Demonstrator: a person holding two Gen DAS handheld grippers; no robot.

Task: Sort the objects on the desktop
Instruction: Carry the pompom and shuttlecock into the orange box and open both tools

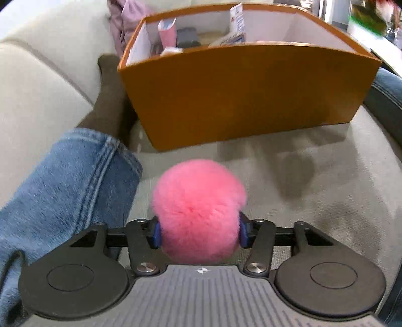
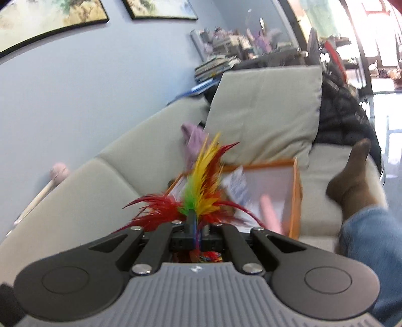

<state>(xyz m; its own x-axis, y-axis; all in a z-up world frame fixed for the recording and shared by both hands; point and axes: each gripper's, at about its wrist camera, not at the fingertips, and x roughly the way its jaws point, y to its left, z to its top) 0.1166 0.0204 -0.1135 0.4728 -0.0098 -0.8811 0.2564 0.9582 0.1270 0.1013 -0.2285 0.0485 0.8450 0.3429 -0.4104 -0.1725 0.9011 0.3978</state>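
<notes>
Beige sofa cushions (image 1: 314, 191) are filling my left view, and I am seeing an orange box (image 1: 246, 93) sitting on the seat straight ahead of me. Its white inside is holding a pink tube (image 1: 167, 35), a dark block and a white carton (image 1: 237, 22), all standing or leaning toward the far wall. A leg in blue jeans (image 1: 67, 181) with a brown sock (image 1: 110, 100) is lying along the left side of the box, the sock just beside its corner.

My left claw (image 1: 198, 232) is pointing steeply down at the seat, and a pink fluffy ball (image 1: 198, 211) is sitting between its blue pads (image 1: 157, 234). The pads are touching the fur on both sides and pressing into it, so I am reading this as a grip on the ball, which is near the box but apart from it.

My right claw (image 2: 197, 230) is aiming across the sofa toward a pale blue wall (image 2: 100, 88) with framed pictures (image 2: 50, 20). Its jaws are squeezed together on the stem of a feather toy (image 2: 201, 186), whose red, yellow and green plumes are fanning up in front of the open box (image 2: 297, 191). A beige pillow (image 2: 266, 113) is leaning against the backrest behind the box, a lilac cloth (image 2: 192, 140) is lying beside it, and a socked foot (image 2: 351, 181) is resting on the seat to the right.
</notes>
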